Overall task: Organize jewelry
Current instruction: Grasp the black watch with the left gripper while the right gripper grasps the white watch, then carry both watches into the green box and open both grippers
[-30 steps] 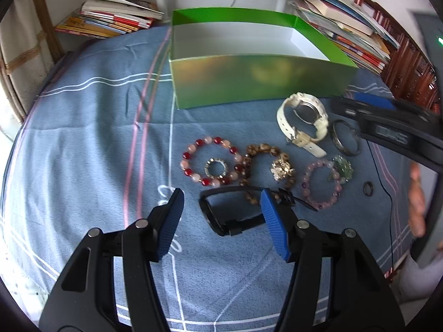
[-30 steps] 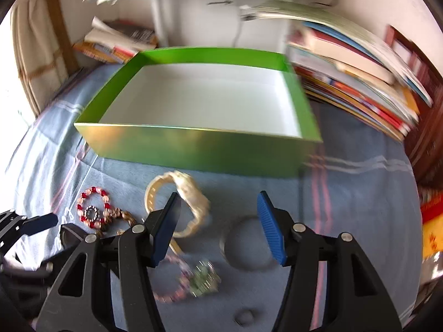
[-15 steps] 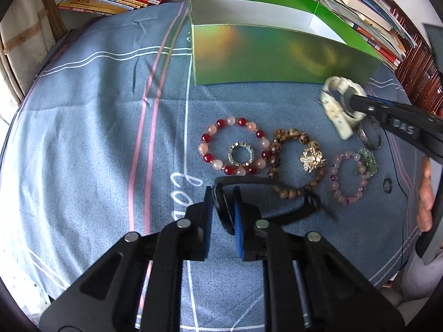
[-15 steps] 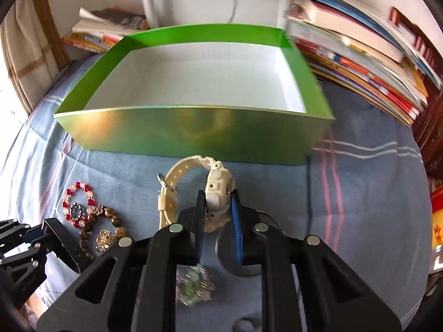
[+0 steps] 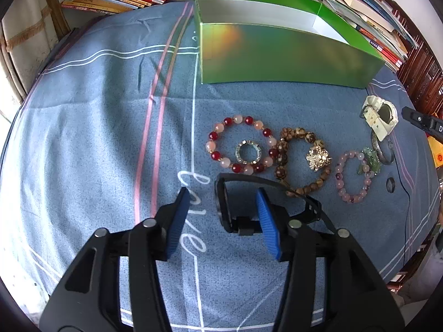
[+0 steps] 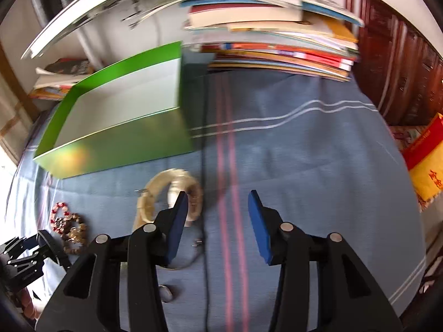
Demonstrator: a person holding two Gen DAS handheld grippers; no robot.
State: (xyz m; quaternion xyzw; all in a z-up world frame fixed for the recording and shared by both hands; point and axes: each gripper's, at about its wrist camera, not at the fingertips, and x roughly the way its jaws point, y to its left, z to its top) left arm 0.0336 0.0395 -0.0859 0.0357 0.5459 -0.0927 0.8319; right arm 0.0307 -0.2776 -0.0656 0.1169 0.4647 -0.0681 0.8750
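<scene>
A black watch (image 5: pixel 224 210) lies on the blue cloth between the fingers of my left gripper (image 5: pixel 223 217). Its jaws are opening and the pads stand clear of the watch. Beyond it lie a red and pink bead bracelet (image 5: pixel 213 135) around a sparkly ring (image 5: pixel 247 152), a brown bead bracelet (image 5: pixel 318 157) and a pink bracelet (image 5: pixel 340 177). A white watch (image 5: pixel 380 116) rests at the right, above a silver bangle (image 5: pixel 384 152). My right gripper (image 6: pixel 218 210) is opening over bare cloth, with the white watch (image 6: pixel 171 193) just left of its left finger.
An open green box (image 5: pixel 277 55) with a white inside stands at the back of the table. Stacks of books (image 6: pixel 277 41) line the far edge. A thin black cable (image 6: pixel 206 249) runs across the cloth. A small dark ring (image 5: pixel 391 184) lies near the right edge.
Both grippers closed, the left on the black watch and the right on the white watch, then opened again. The right gripper has swung to the right, leaving the white watch on the cloth.
</scene>
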